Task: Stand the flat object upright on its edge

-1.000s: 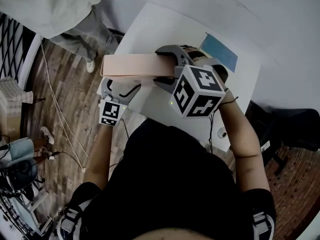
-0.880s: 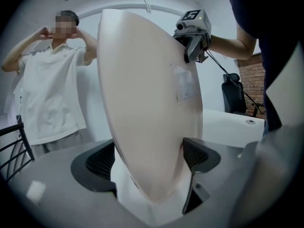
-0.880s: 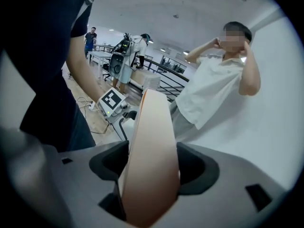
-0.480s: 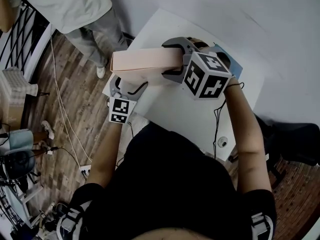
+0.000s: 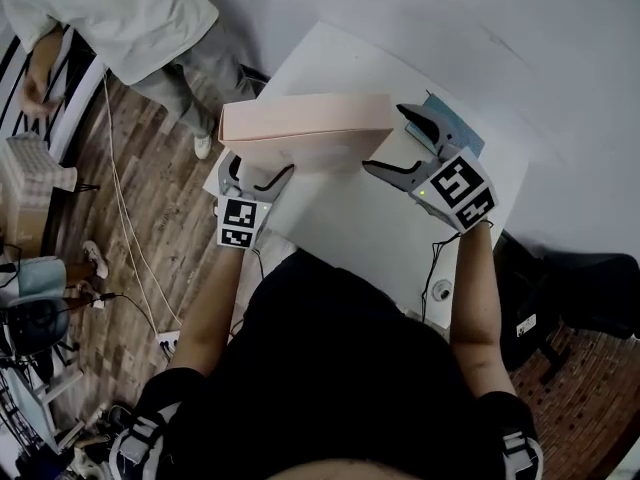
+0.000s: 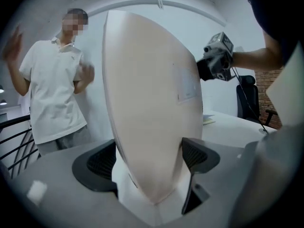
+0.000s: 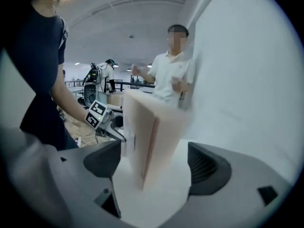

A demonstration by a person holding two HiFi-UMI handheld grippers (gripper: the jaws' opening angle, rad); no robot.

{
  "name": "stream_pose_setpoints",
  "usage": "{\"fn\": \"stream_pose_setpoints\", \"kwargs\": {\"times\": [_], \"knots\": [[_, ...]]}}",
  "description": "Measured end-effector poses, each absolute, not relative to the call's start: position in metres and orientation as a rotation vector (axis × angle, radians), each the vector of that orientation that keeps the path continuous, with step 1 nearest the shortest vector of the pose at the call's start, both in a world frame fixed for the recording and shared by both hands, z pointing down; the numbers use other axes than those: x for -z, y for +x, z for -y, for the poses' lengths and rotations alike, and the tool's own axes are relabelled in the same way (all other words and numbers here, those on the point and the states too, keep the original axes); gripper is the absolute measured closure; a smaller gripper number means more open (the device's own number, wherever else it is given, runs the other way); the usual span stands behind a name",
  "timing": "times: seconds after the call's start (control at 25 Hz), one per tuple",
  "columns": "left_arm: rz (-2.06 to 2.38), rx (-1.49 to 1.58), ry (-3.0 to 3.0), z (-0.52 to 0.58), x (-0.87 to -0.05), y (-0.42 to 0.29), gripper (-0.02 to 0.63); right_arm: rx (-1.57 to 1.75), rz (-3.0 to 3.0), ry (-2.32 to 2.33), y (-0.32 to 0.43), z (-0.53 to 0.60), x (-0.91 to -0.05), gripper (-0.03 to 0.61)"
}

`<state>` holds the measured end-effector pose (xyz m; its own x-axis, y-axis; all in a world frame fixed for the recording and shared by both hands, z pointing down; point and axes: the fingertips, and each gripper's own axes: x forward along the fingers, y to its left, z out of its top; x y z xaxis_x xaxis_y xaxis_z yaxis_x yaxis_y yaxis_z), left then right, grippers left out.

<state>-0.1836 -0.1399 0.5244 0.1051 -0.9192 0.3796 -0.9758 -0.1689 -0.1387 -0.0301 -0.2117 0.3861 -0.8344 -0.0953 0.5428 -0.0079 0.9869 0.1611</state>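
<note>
A flat pale-pink box (image 5: 305, 128) stands on its long edge on the white table (image 5: 340, 218). My left gripper (image 5: 256, 171) is shut on the box's left end; in the left gripper view the box (image 6: 149, 103) fills the gap between both pads (image 6: 194, 154) of that gripper (image 6: 149, 158). My right gripper (image 5: 384, 138) sits at the box's right end, its jaws having just been opening. In the right gripper view the box (image 7: 152, 137) stands between the jaws of my right gripper (image 7: 154, 167) with a gap on each side.
A blue pad (image 5: 457, 128) lies on the table behind the right gripper. A person in a white shirt (image 5: 110, 18) stands on the wooden floor beyond the table's left edge. A dark chair (image 5: 585, 268) is at the right. Cables run across the floor.
The right gripper let go of the box's right end, opened wide and drew back to the right. The box stays upright in the left gripper.
</note>
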Motion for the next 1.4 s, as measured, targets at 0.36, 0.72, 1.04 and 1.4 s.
{"fn": "stream_pose_setpoints", "kwargs": {"times": [0.36, 0.72, 1.04, 1.4], "knots": [[1.975, -0.582, 2.173, 0.157, -0.526, -0.185, 0.169, -0.102, 2.569, 0.223, -0.051, 0.238, -0.496, 0.212], [2.063, -0.582, 2.053, 0.169, -0.526, -0.21, 0.169, -0.035, 2.599, 0.248, -0.083, 0.257, -0.496, 0.216], [2.057, -0.582, 2.038, 0.17, -0.527, -0.216, 0.167, -0.007, 2.593, 0.229, -0.092, 0.26, -0.496, 0.216], [1.973, -0.546, 2.101, 0.17, -0.524, -0.212, 0.163, -0.055, 2.601, 0.176, -0.092, 0.256, -0.496, 0.215]]}}
